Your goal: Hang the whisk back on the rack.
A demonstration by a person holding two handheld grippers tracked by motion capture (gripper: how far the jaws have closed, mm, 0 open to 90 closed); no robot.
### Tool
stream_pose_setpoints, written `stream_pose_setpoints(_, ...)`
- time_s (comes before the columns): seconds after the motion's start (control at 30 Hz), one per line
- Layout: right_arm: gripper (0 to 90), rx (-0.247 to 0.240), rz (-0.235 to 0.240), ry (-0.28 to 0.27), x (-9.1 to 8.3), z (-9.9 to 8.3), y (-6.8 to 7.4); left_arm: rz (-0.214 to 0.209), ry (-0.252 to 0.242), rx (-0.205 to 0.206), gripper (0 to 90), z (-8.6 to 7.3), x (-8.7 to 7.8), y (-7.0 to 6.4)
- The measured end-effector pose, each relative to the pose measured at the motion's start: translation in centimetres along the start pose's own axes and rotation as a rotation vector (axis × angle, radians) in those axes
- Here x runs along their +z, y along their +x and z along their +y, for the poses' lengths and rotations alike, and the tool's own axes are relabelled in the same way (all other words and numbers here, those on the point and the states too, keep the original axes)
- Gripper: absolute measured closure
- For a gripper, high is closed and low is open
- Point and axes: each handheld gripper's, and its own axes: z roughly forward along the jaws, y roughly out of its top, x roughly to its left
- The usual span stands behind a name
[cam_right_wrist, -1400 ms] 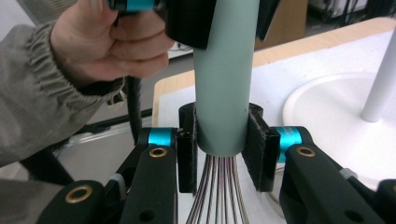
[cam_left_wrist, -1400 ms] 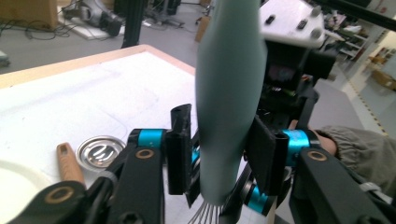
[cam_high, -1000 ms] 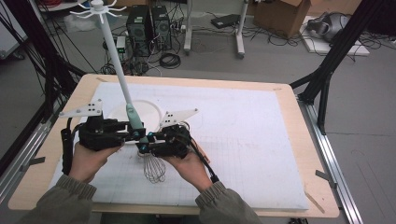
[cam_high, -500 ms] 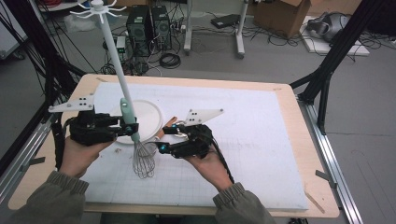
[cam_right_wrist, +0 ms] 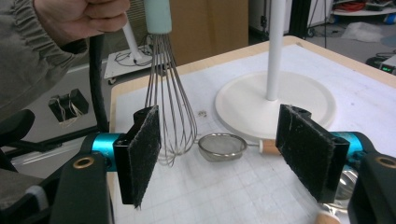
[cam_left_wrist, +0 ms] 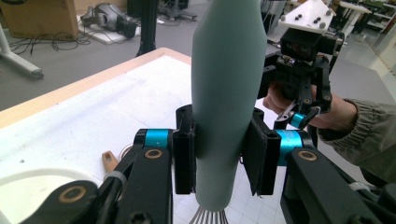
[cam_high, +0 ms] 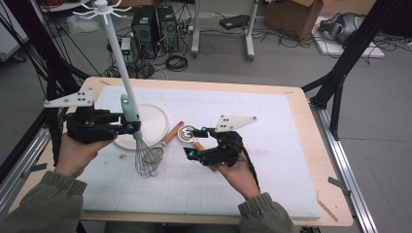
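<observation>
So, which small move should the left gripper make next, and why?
Probably lift the whisk higher toward the hooks atop the stand: the left gripper is clamped on its handle, the wires hang low, and the right gripper is open.

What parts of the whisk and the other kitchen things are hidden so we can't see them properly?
- Whisk: in the left gripper view its wires are cut off by the bottom edge, and the left gripper pads cover the handle's sides.
- Small strainer: in the high view the whisk wires partly cover its bowl.
- Shiny metal piece: in the right gripper view the right gripper hides most of it.
</observation>
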Motion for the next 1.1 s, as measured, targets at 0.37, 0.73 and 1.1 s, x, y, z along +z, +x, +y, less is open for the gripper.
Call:
stream_pose_setpoints(0.37,26.0,0.014,-0.043,-0.011,-2.1,-1.0,-0.6,0.014,-0.007,0.009,67.5,1.3,-0.4,0.5)
stream_pose_setpoints(0.73,24.5,0.021,-0.077,-0.003,-3.3,-1.7,-1.2,0.032,-0.012,0.023,67.5,2.8,-0.8,1.2)
stream_pose_setpoints(1.1,23.4,0.034,-0.094,0.007,-3.9,-2.3,-1.6,0.056,-0.008,0.044,67.5,4.9,-1.2,1.8)
